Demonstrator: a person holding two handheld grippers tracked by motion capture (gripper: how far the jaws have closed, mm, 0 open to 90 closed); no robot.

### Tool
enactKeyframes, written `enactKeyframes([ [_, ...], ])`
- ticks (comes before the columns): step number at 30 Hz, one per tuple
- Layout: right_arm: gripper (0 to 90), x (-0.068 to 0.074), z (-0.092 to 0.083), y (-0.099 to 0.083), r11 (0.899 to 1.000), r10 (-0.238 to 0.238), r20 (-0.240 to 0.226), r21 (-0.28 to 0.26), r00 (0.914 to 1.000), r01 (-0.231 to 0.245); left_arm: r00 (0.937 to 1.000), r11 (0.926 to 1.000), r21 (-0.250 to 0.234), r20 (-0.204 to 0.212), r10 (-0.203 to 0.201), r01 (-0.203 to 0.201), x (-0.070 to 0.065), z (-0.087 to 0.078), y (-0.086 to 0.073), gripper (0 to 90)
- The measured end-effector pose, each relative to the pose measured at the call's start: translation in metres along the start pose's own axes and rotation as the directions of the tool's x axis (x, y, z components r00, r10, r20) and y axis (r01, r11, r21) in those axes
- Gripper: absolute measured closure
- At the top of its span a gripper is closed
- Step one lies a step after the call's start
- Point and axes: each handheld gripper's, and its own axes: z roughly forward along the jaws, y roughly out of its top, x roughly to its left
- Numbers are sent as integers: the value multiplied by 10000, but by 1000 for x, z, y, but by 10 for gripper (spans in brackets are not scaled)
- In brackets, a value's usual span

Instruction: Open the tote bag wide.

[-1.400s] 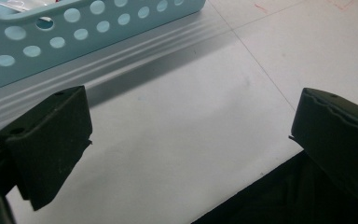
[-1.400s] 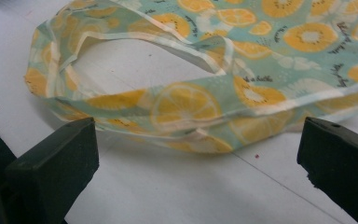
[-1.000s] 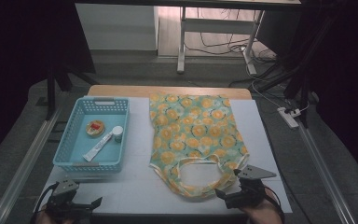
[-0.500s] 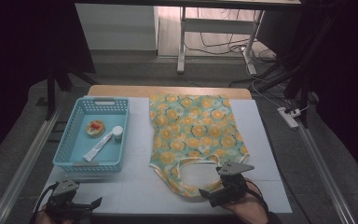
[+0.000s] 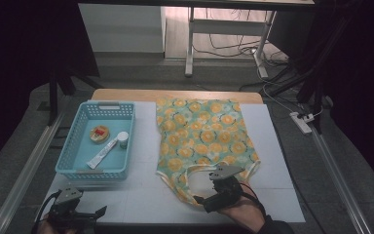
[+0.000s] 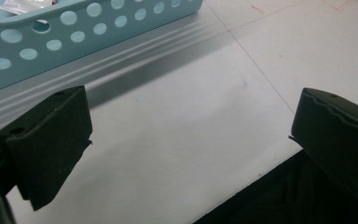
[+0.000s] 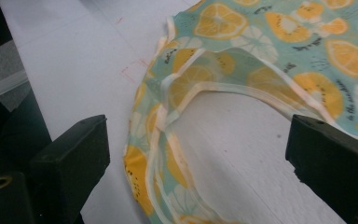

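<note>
Basket (image 6: pixel 74 28) cropped – tube (image 5: pixel 101 155) label unreadable

High view: fixed above the person's side, looking forward and down over the whole worktop (image 5: pixel 141 195). Left gripper view: rides low by the near left edge, close to the surface, facing the blue basket (image 6: pixel 74 28); the same basket (image 5: pixel 97 139) sits left in the high view. Right gripper view: close over the near hem of the fruit-print garment (image 7: pixel 242 60), which the high view shows whole at centre (image 5: pixel 199 131).
</note>
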Motion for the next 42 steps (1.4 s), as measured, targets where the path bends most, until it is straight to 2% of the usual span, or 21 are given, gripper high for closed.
enactKeyframes([
  [5, 152, 7, 13, 6, 9991, -332, -209, 252, 9992, 338, 10000, 10000, -2, 14, 8, -8, 0, 0, 0, 0],
  [10, 283, 11, 27, 12, 9959, -666, -429, 582, 9969, 691, 10000, 10000, -16, 21, 25, -25, 0, 0, 0, 0],
  [16, 427, 15, 43, 12, 9855, -1078, -726, 1237, 9915, 1162, 10000, 10000, -28, 34, 31, -31, 0, 0, 0, 0],
  [19, 548, 16, 48, 11, 9755, -1448, -730, 1564, 9868, 1547, 10000, 10000, -38, 31, 34, -34, 0, 0, 0, 0],
  [20, 668, 15, 47, 11, 9762, -1426, -806, 1533, 9865, 1537, 10000, 10000, -40, 33, 34, -34, 0, 0, 0, 0],
  [21, 722, 14, 46, 12, 9757, -1452, -808, 1538, 9861, 1562, 10000, 10000, -29, 40, 37, -37, 0, 0, 0, 0],
  [22, 722, 14, 46, 12, 9757, -1452, -808, 1538, 9861, 1562, 10000, 10000, -27, 43, 38, -38, 0, 0, 0, 0],
  [24, 817, 12, 42, 14, 9784, -1416, -803, 1405, 9867, 1518, 10000, 10000, -24, 42, 40, -40, 0, 0, 0, 0],
  [26, 866, 9, 37, 19, 9804, -1412, -701, 1284, 9875, 1493, 10000, 10000, -26, 38, 42, -42, 0, 0, 0, 0],
  [30, 876, 5, 32, 25, 9822, -1432, -572, 1140, 9880, 1490, 10000, 10000, -22, 44, 30, -30, 0, 0, 0, 0],
  [34, 878, -4, 27, 33, 9828, -1574, -128, 957, 9875, 1579, 10000, 10000, -41, 43, 3, -2, 0, 0, 0, 0],
  [36, 878, -11, 25, 37, 9837, -1605, 122, 841, 9870, 1589, 10000, 10000, -46, 50, -2, 2, 0, 0, 0, 0],
  [37, 878, -18, 26, 40, 9837, -1622, 402, 849, 9859, 1584, 10000, 10000, -46, 53, -4, 5, 0, 0, 0, 0],
  [39, 878, -22, 27, 42, 9838, -1614, 533, 878, 9854, 1564, 10000, 10000, -41, 56, -8, 8, 0, 0, 0, 0],
  [42, 878, -39, 35, 44, 9854, -1462, 907, 1010, 9851, 1369, 10000, 10000, -39, 71, -27, 27, 1, 0, 0, 0],
])
